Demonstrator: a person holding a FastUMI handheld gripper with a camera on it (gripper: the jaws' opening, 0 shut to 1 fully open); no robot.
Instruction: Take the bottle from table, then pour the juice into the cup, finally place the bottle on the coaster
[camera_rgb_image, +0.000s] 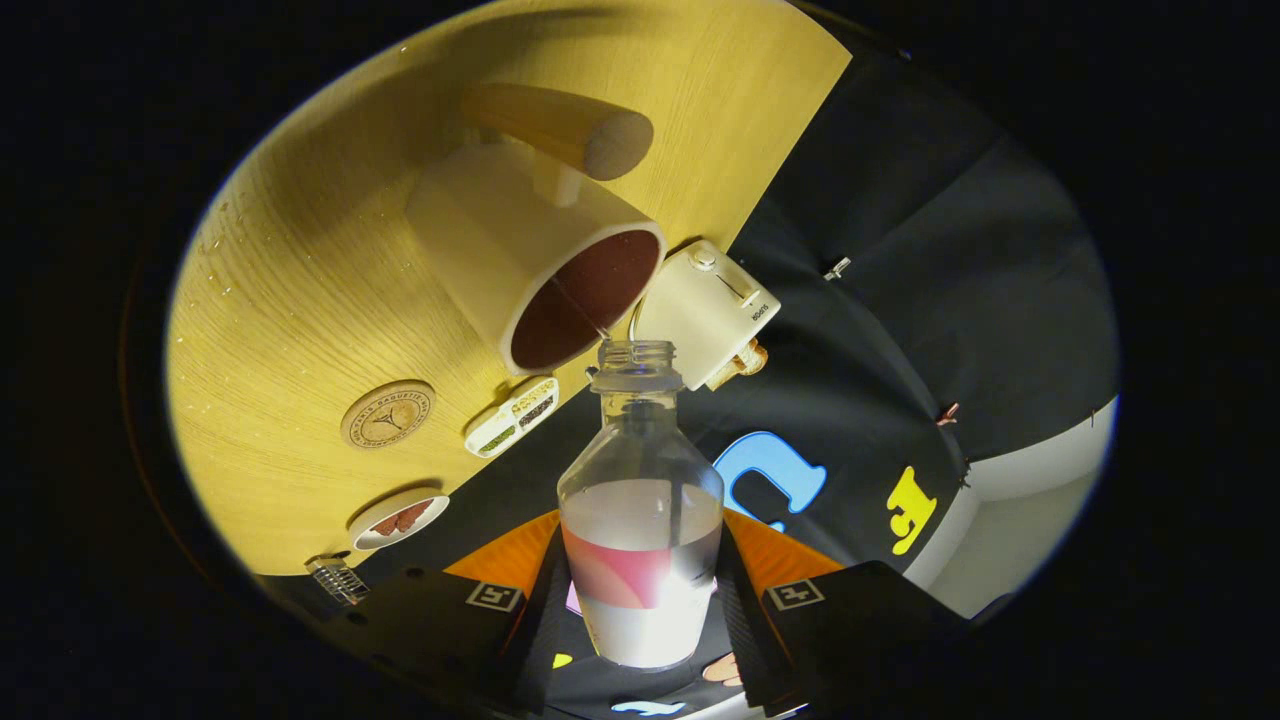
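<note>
My gripper (640, 610) is shut on a clear plastic bottle (640, 520), both fingers (545, 620) pressing its lower body, which carries a pink and white label. The bottle has no cap, and its open mouth (635, 355) sits right at the rim of a white cup (530, 260) just beyond it. The cup has a dark brown inside and a thick wooden handle (565, 125). A thin stream runs from the bottle's mouth into the cup. A round wooden coaster (388, 414) lies on the yellow wood table (290, 300) beside the cup.
A white boxy device (712, 312) with a switch stands at the table's edge close to the cup. A small white rectangular item (512, 417) and a small white dish (400, 518) lie near the coaster. Water droplets dot the table surface.
</note>
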